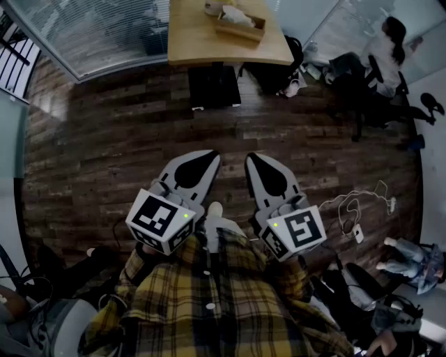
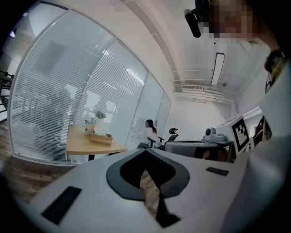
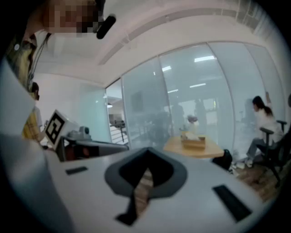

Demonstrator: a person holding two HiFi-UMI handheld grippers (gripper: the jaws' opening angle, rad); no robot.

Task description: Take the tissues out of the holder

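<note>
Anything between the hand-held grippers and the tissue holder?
Nothing visible. Only bare wood floor lies between the shut, empty left hand-held gripper, right hand-held gripper and the table carrying the tissue holder.

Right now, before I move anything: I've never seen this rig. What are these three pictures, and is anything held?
There is no robot arm here. A person in a plaid shirt holds a hand-held gripper in each hand. The top-down picture comes from a camera on their head. The other two come from cameras riding on each gripper, looking along its jaws. The left gripper and the right gripper are both shut and empty, held above the wooden floor. The table stands some way ahead. On it is a wooden holder with white tissues sticking out, untouched. Another person sits off to the right.
</note>
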